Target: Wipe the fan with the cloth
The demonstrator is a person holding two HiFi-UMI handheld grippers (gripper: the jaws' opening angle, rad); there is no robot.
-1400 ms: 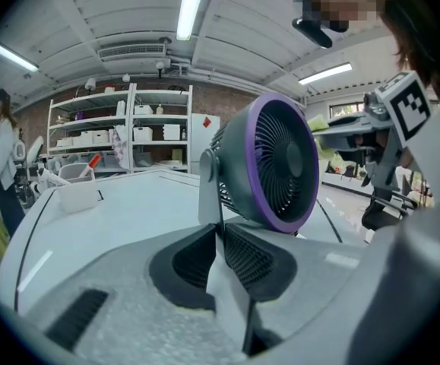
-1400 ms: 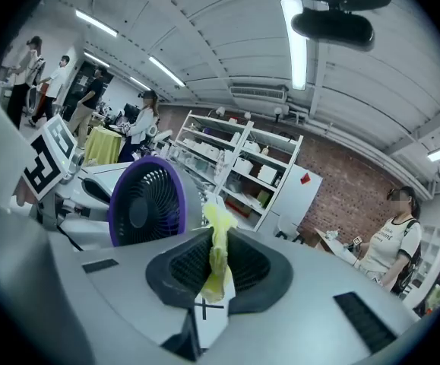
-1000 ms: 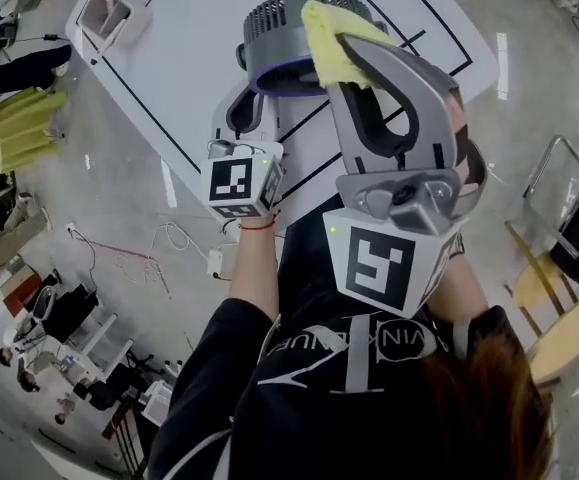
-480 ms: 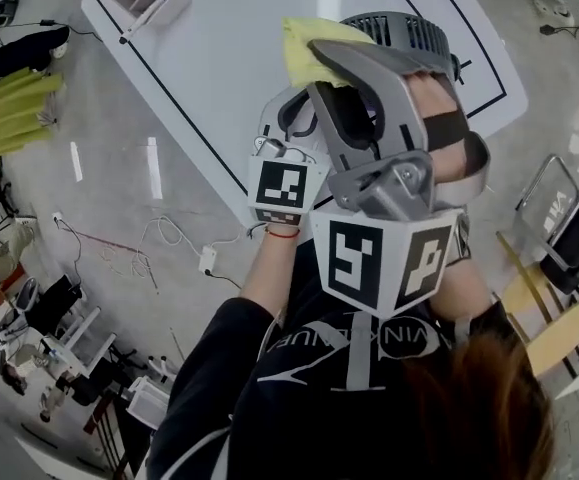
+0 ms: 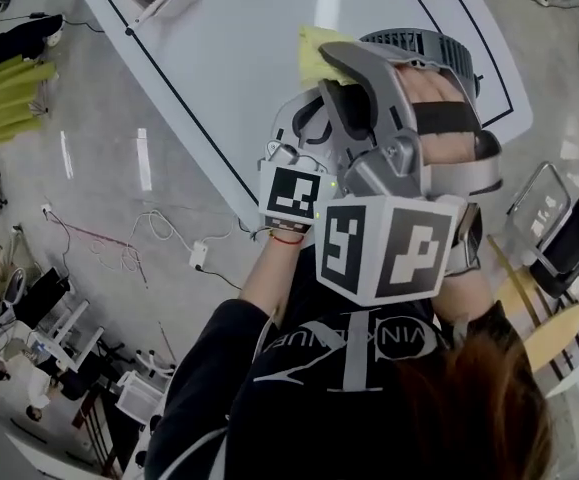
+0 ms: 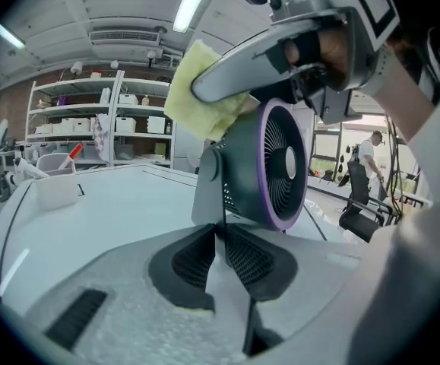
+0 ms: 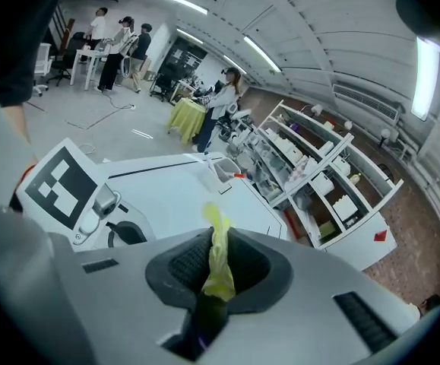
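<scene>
The right tool point(image 5: 335, 60) has swept the cloth point(image 5: 315, 52), pinched in its jaws, to the left rim of the fan point(image 5: 425, 42); the left tool point(image 6: 221, 238), jaws just easing open, grips the fan's stand point(image 6: 207, 187) on the white black-lined bench point(image 5: 234, 63); shelves point(image 6: 90, 120) line the wall

Partial lettering "VIN K" on black shirt point(image 5: 354, 346)

Cloth point(image 6: 193, 90) looking soft, matt; fan point(image 6: 242, 169) showing dark matt plastic, glossy purple rim; table point(image 6: 106, 211) under fan gleaming smooth.

White bin point(image 5: 169, 6) on white table point(image 5: 239, 68)
</scene>
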